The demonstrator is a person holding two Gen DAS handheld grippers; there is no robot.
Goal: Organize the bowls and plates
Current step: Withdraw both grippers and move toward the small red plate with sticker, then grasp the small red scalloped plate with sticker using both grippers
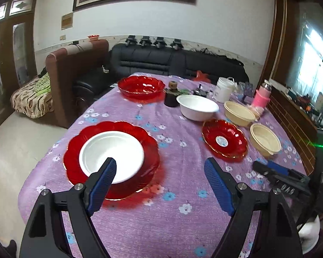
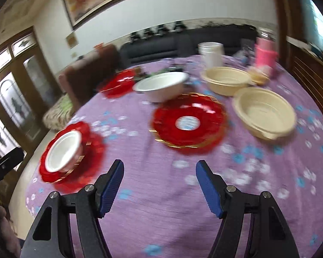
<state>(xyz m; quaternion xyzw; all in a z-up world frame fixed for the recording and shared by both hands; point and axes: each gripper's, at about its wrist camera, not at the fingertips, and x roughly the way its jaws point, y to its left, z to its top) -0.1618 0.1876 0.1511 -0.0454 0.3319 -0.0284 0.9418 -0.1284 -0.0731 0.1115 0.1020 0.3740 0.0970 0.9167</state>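
A white bowl [image 1: 111, 155] sits on a red scalloped plate [image 1: 75, 150] at the near left of the table; both show in the right wrist view, the bowl [image 2: 63, 151] on the plate [image 2: 92, 150]. A second red plate [image 1: 224, 138] [image 2: 188, 122] lies mid-table. A red bowl [image 1: 141, 86], another white bowl [image 1: 197, 107] [image 2: 161, 86] and two beige bowls [image 1: 239, 112] [image 1: 265, 139] [image 2: 226, 79] [image 2: 264, 111] stand further back. My left gripper [image 1: 160, 164] is open and empty, just right of the stacked bowl. My right gripper [image 2: 159, 166] is open and empty, before the second red plate.
The table carries a purple flowered cloth [image 1: 172, 204]. At its far end stand a dark jar [image 1: 171, 94], a white tub [image 1: 225, 89] and a pink bottle [image 1: 262, 95]. A black sofa [image 1: 172, 60] and a brown chair [image 1: 75, 64] lie beyond. The right gripper shows at the left view's right edge [image 1: 280, 173].
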